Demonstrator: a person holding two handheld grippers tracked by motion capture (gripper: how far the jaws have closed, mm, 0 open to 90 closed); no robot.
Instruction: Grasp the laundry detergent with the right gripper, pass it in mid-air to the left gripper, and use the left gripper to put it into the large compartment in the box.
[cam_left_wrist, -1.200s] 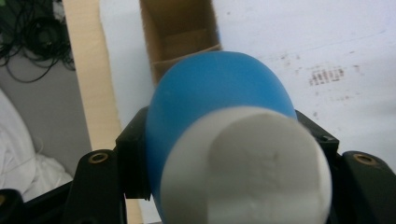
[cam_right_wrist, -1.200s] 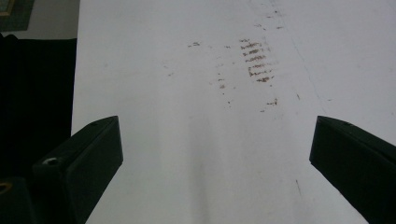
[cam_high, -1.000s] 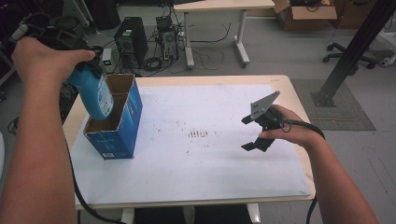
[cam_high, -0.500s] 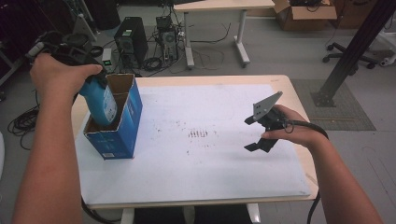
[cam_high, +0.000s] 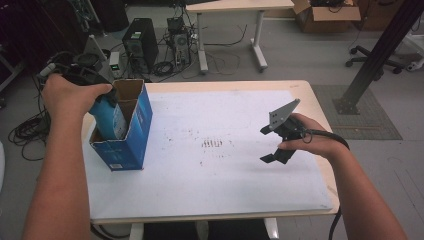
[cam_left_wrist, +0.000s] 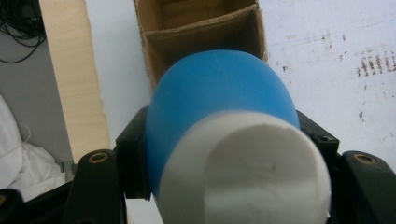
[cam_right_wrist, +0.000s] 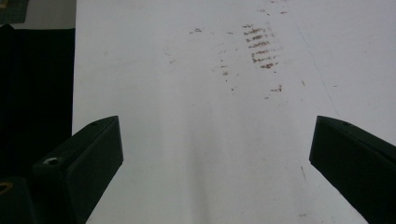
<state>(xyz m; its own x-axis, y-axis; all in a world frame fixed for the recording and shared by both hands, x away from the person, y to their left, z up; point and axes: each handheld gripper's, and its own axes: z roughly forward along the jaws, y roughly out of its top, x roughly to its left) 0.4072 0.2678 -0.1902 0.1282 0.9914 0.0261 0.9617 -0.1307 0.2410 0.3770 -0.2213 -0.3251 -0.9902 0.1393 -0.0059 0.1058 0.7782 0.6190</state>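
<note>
A blue bottle (cam_high: 112, 119) with a white end (cam_left_wrist: 247, 168) is tilted, its lower part inside the near compartment of an open blue cardboard box (cam_high: 134, 137) at the table's left. My left gripper (cam_high: 102, 102) is shut on the bottle, mostly hidden under the hand. In the left gripper view the jaws of the left gripper (cam_left_wrist: 226, 149) press both sides of the blue body (cam_left_wrist: 217, 93) above the box's brown divider (cam_left_wrist: 205, 30). My right gripper (cam_high: 266, 145) hovers over the table's right side, open, nothing between the jaws of this right gripper (cam_right_wrist: 215, 154).
A white sheet (cam_high: 225, 175) with brown smudges (cam_high: 215, 143) covers the wooden table (cam_high: 320, 107). On the floor beyond are a computer tower (cam_high: 140, 42), cables, another desk and a black post (cam_high: 375, 55) at right.
My left hand has brought the bottle down and to the right, into the box. The right gripper has stayed almost still, open.
</note>
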